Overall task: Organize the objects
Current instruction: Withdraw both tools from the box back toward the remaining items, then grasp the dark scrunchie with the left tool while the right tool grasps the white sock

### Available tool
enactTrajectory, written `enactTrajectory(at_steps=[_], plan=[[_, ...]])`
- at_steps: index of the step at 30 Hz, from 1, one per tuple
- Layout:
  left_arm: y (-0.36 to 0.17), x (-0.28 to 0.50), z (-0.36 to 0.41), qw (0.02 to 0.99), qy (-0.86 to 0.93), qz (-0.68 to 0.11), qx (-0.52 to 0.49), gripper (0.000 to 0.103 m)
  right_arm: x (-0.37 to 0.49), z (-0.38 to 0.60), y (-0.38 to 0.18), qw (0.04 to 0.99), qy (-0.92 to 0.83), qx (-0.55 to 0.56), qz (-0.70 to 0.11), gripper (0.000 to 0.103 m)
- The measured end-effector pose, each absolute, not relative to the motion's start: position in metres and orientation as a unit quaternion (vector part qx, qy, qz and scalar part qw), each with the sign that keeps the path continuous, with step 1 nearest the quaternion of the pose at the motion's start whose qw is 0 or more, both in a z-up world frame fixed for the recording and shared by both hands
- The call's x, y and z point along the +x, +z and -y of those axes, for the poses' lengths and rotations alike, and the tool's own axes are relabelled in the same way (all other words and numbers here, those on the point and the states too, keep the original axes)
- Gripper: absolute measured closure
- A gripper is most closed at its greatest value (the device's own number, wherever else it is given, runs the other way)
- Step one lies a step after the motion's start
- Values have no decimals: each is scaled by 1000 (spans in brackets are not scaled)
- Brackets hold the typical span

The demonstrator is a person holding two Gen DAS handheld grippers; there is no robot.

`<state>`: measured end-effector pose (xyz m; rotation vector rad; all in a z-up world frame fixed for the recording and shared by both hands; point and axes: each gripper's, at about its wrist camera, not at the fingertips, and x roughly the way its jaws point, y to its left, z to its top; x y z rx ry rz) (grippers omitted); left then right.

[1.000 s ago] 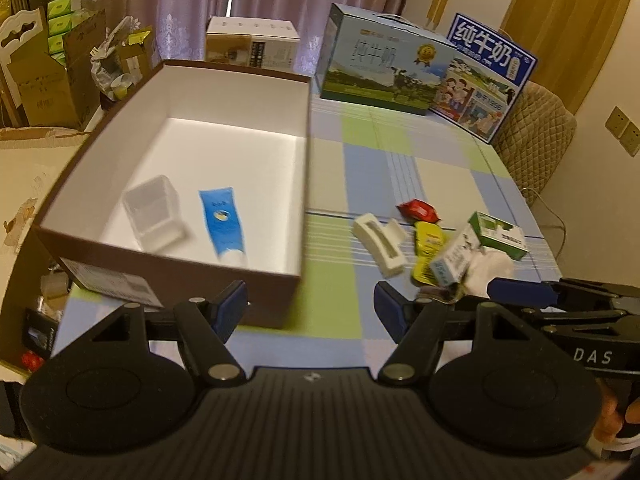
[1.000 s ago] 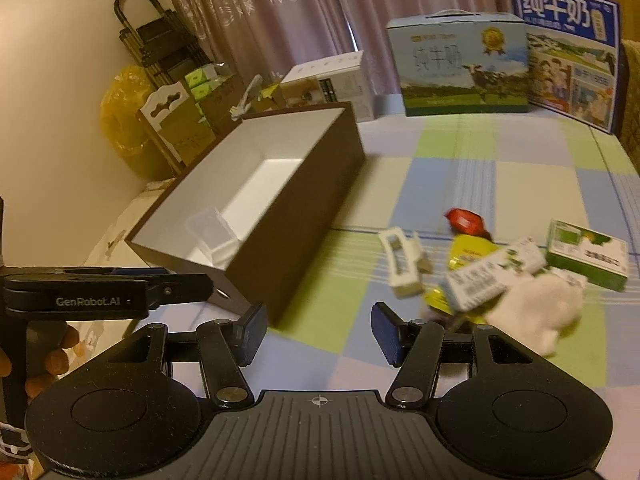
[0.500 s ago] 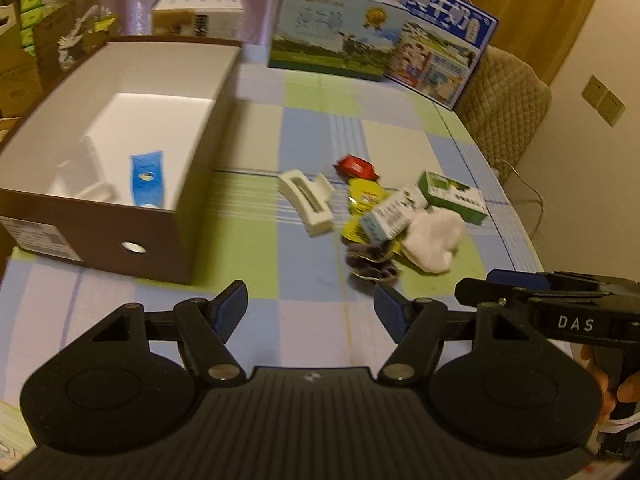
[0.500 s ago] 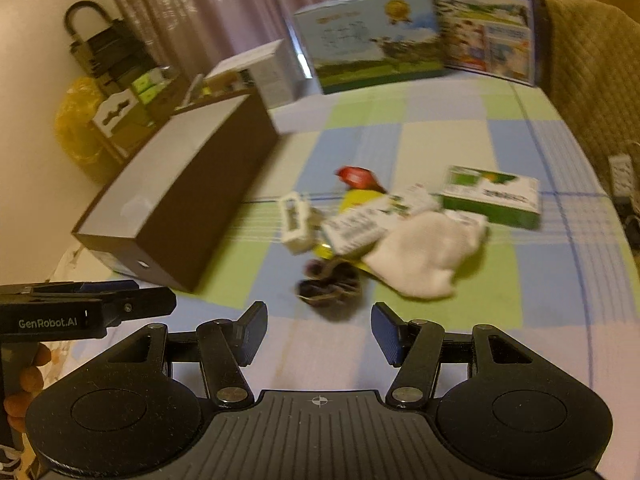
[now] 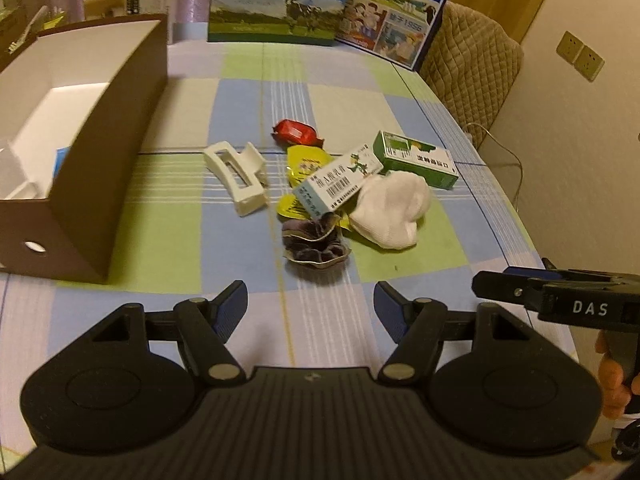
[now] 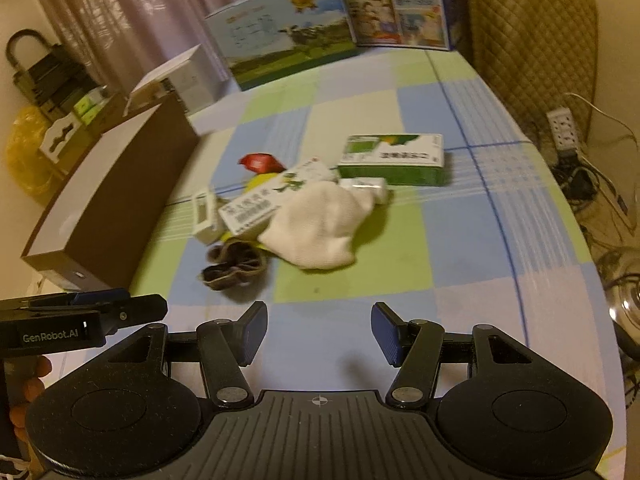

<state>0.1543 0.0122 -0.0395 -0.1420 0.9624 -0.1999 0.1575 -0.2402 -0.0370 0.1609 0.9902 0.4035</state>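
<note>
Both of your hands have swung away from the brown box (image 5: 108, 168) toward the loose pile on the checked table (image 5: 248, 92). A second ago your left view looked down into the box; now the box sits at the left edge and the pile fills the middle.

Your left gripper (image 5: 310, 300) hangs over the table just short of the dark scrunchie (image 5: 314, 246), its fingers apart with nothing between them, no wider than before. Your right gripper (image 6: 318, 330) is likewise parted and empty, nearest the white sock (image 6: 320, 226).

The pile lies beside the box: a white hair claw (image 5: 236, 176), a red candy (image 5: 296, 132), a yellow packet (image 5: 306, 164), a light blue carton (image 5: 336, 184) leaning on it, and a green carton (image 5: 414, 158) at the far side.
</note>
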Motion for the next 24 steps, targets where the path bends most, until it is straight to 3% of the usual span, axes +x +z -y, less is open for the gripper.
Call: enactTrajectory(at_steps=[24], plan=[[-96, 231, 21, 873, -102, -477, -29, 36, 182, 282, -59, 853, 112, 119, -496, 48]])
